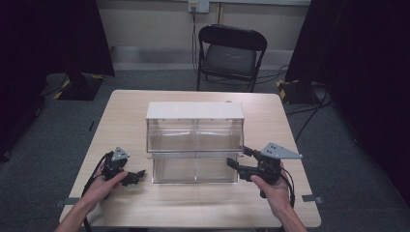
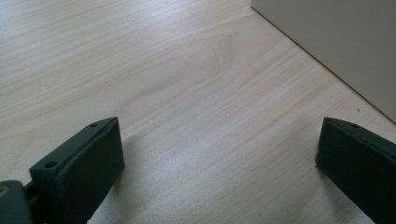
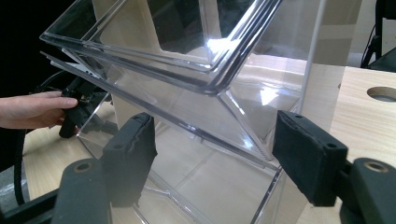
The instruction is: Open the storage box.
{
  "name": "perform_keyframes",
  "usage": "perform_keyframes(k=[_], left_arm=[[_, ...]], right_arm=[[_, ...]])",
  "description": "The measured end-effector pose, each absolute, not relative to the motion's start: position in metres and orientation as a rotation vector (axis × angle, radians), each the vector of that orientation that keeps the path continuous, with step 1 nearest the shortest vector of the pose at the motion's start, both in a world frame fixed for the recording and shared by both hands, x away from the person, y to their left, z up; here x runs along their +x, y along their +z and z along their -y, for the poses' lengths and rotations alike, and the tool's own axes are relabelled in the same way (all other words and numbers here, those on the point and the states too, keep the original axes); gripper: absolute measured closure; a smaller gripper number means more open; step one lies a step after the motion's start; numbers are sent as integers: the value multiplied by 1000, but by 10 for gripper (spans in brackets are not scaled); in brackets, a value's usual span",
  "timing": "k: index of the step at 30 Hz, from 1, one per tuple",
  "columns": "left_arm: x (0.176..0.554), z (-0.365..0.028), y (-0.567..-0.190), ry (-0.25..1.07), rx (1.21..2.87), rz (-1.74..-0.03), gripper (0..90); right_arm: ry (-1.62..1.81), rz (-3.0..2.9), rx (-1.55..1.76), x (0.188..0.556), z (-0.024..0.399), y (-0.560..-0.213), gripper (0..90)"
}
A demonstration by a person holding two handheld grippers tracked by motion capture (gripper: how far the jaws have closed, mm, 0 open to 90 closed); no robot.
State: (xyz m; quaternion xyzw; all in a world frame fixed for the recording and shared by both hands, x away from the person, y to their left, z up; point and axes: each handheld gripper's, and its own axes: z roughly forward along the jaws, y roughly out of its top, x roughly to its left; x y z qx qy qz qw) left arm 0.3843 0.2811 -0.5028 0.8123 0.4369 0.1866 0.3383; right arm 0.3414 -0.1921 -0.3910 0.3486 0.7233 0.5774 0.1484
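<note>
The clear plastic drawer unit (image 3: 196, 93), just ahead of our right gripper (image 3: 215, 154) whose parted jaws straddle its tilted bin edge without pressing, looks stiff, light and slippery, best pinched at that rim, while our left gripper (image 2: 219, 163) rests open beside it.

**Clear cabinet blocks the middle**

The clear plastic drawer cabinet with a white top (image 1: 195, 142) fills the centre of my light wooden table (image 1: 130, 111). Bare wood lies open before my left hand-held gripper (image 1: 138, 175); my right hand-held gripper (image 1: 238, 157) crowds its tilted-out drawer.
</note>
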Motion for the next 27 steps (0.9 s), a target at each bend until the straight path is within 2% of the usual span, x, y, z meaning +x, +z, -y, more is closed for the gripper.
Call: perform_keyframes(k=[27], left_arm=[[384,-281,-503,486,2119,-1137,3]], right_arm=[[1653,-2076,1005,341,192,-391,296]])
